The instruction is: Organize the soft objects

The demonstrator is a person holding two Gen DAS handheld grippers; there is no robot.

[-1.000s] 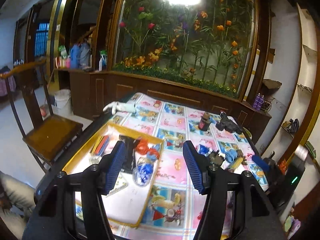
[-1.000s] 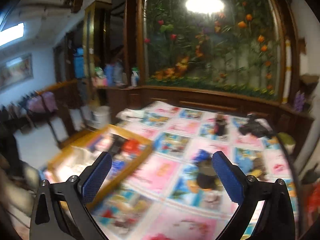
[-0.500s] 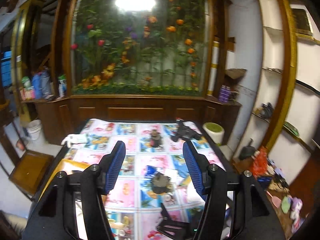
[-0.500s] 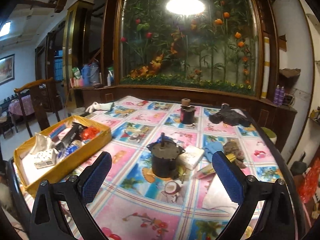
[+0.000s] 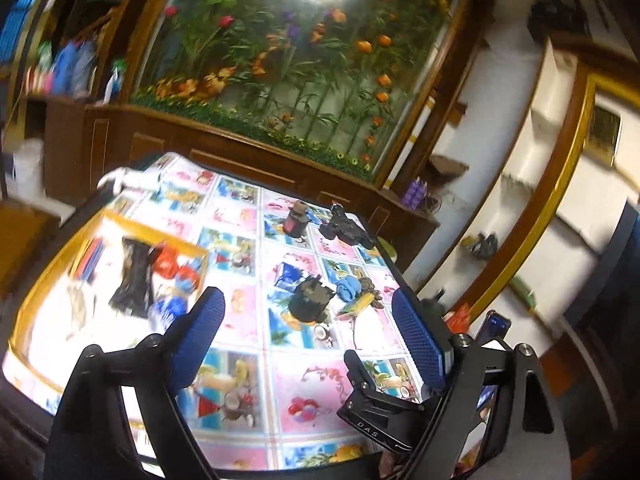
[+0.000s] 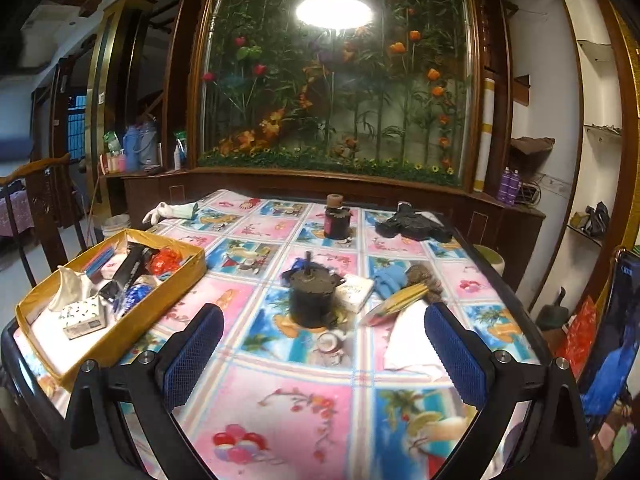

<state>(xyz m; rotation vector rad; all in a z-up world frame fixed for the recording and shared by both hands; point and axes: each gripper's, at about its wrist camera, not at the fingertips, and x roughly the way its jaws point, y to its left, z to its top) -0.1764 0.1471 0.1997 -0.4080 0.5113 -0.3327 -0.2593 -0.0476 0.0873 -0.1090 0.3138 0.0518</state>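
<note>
A yellow tray at the table's left holds several soft items: a tissue pack, a red bag, black and blue pieces. It also shows in the left wrist view. Right of centre lie a blue cloth, a brown fuzzy piece, a white cloth, a tissue pack and a yellow-pink packet. My left gripper is open and empty above the table's near side. My right gripper is open and empty over the near edge.
A black motor-like cylinder stands mid-table. A dark jar and a black bundle sit at the back, a white glove at the back left. A wooden chair stands left. A black device lies at the near edge.
The left wrist view has swung back left and tilted, so the tray shows again. The right gripper has shifted slightly closer to the table centre. Both stay open.
</note>
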